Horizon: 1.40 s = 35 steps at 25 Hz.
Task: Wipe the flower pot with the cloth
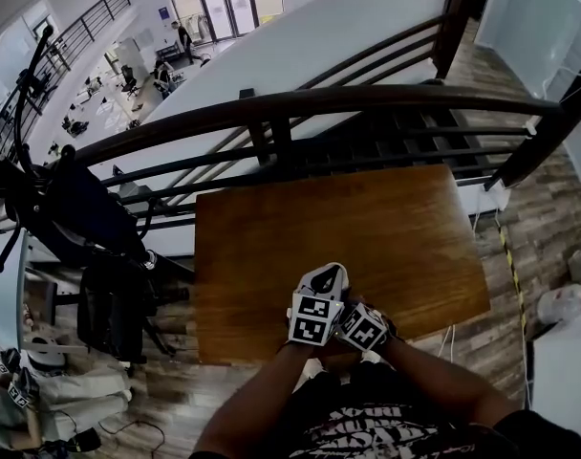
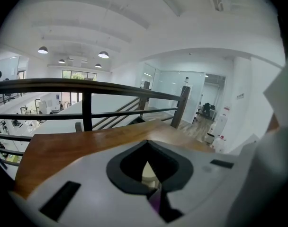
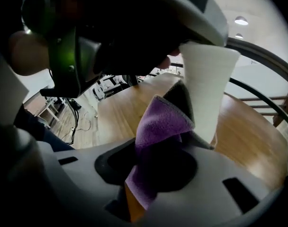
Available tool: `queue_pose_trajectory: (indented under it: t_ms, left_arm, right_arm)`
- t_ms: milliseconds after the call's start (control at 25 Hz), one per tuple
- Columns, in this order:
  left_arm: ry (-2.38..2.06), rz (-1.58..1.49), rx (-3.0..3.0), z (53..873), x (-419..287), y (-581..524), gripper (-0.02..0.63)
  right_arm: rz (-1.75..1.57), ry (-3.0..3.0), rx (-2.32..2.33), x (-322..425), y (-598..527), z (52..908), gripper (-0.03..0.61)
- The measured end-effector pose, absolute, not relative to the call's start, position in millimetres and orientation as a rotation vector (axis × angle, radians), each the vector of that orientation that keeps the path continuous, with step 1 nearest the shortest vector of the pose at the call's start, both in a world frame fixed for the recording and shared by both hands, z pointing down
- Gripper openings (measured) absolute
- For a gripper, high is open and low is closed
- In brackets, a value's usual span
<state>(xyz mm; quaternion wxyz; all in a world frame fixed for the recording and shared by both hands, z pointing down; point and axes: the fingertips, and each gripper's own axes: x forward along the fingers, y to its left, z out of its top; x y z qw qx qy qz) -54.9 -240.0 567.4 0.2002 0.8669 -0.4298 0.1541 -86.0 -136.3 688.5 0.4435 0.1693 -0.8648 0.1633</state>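
Note:
Both grippers are close together over the front edge of the wooden table (image 1: 367, 228). In the right gripper view a white tapered flower pot (image 3: 208, 84) hangs above the table, its rim up against the left gripper's body. The left gripper (image 1: 321, 290) is shut on it; between its jaws (image 2: 151, 174) a cream sliver of the pot shows. The right gripper (image 1: 365, 329) is shut on a purple cloth (image 3: 160, 122), which bunches up out of its jaws (image 3: 156, 174) and touches the pot's lower side. In the head view the pot and the cloth are hidden under the grippers.
A dark railing (image 1: 300, 108) runs along the table's far edge, with stairs and an open hall below. A black chair and stands (image 1: 109, 295) crowd the left side. A white bag (image 1: 563, 304) lies on the floor at the right.

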Motion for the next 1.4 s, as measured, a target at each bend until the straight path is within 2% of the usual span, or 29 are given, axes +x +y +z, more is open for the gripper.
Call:
queue_pose_trajectory:
  t_ms: [360, 920, 1400]
  left_arm:
    - [-1.174, 0.478, 2.431, 565, -53, -239, 0.000]
    - [-1.171, 0.513, 2.480, 572, -42, -239, 0.000]
    - [-1.204, 0.497, 2.422, 568, -55, -245, 0.000]
  right_arm:
    - [0.437, -2.183, 0.418, -104, -148, 690, 0.103]
    - [0.545, -2.080, 0.508, -22, -143, 708, 0.103]
    - [0.497, -1.996, 0.633, 12, -221, 716, 0.103]
